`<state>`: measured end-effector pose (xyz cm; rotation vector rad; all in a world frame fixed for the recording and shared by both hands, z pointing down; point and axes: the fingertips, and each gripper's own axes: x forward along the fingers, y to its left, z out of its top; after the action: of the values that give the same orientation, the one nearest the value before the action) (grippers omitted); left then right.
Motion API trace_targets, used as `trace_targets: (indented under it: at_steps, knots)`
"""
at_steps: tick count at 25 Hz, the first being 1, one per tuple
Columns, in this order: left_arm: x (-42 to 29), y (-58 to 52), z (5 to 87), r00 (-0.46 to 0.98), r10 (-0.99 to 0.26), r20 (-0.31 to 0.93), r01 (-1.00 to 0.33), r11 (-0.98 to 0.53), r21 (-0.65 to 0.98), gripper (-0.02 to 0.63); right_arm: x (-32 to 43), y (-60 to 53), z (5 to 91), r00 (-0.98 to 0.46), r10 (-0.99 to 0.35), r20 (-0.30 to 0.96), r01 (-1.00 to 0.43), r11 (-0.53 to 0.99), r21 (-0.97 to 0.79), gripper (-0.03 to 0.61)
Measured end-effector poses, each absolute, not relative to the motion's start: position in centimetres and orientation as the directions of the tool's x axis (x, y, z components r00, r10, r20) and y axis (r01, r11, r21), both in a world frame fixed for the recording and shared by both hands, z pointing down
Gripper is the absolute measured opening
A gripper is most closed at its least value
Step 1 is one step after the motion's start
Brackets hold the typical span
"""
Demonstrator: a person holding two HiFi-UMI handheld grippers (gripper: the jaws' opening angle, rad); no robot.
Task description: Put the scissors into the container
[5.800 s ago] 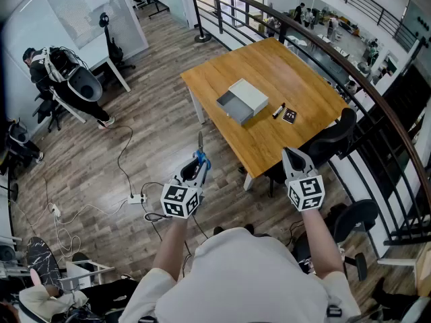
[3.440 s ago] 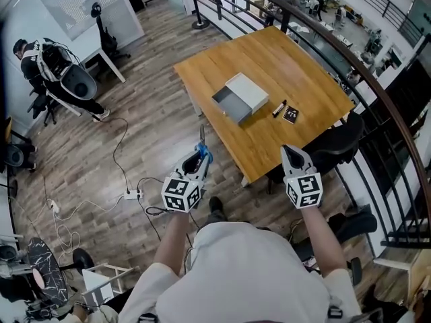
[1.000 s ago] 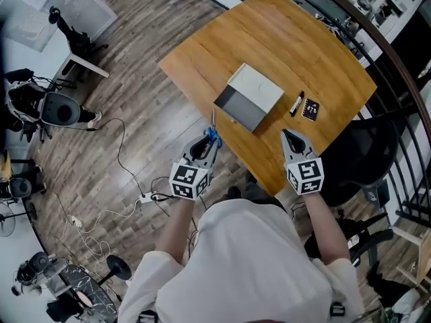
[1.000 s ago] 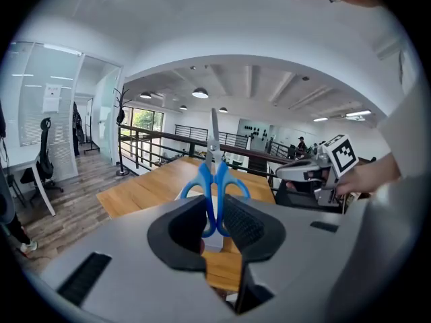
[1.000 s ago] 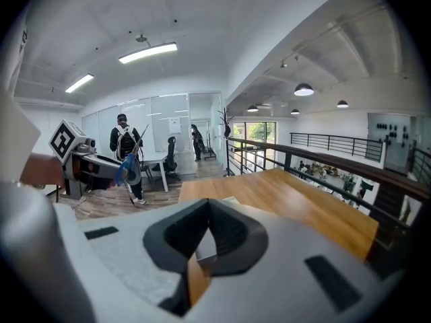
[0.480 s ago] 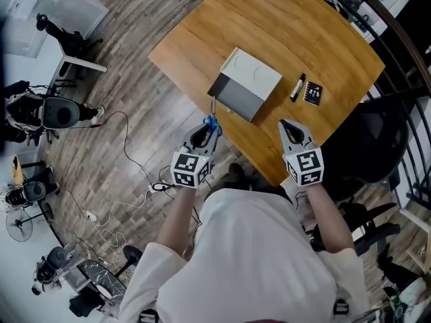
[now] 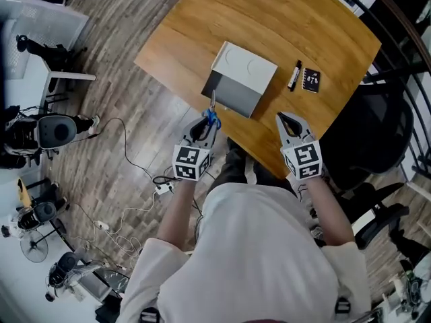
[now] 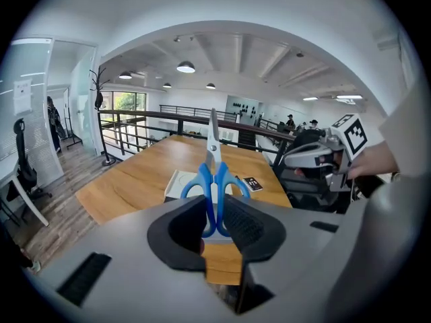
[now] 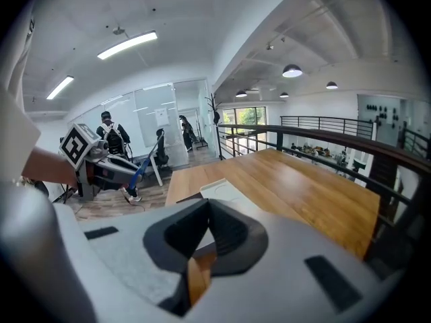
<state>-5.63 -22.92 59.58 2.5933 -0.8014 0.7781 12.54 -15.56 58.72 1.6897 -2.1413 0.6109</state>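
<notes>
Above the near edge of the table [image 7: 316,25], left gripper [image 8: 215,214] clamping the blue handles of the scissors [image 8: 214,173], blades pointing ahead at the container [image 7: 246,66], right gripper [image 7: 286,121] hovering alongside, jaws closed together, gripping nothing.

Blue-handled metal-bladed scissors [image 8: 214,173]: handles seen as glossy plastic, blades as bright metal. Honey-brown wooden table [image 7: 289,15]: smooth, sheened grain. White rectangular container [image 7: 244,67]: matt, smooth.
</notes>
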Motion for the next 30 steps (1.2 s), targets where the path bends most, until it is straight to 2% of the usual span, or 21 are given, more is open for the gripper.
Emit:
trace_targets:
  at_steps: [15,30]
  knots:
    - [-3.4,-29.6,65.8,0.692,-0.233,0.683,-0.352,-0.935,0.037,0.072,11.7,-19.0,61.8,-0.139,-0.804,0.578,-0.988,0.069,-0.142,0.003]
    - [-0.9,-30.1,73.3,0.605,-0.059,0.794,0.013,-0.996,-0.083,0.072,11.3,-19.3,64.8,-0.109,-0.772,0.626,-0.987,0.008,-0.163,0.003]
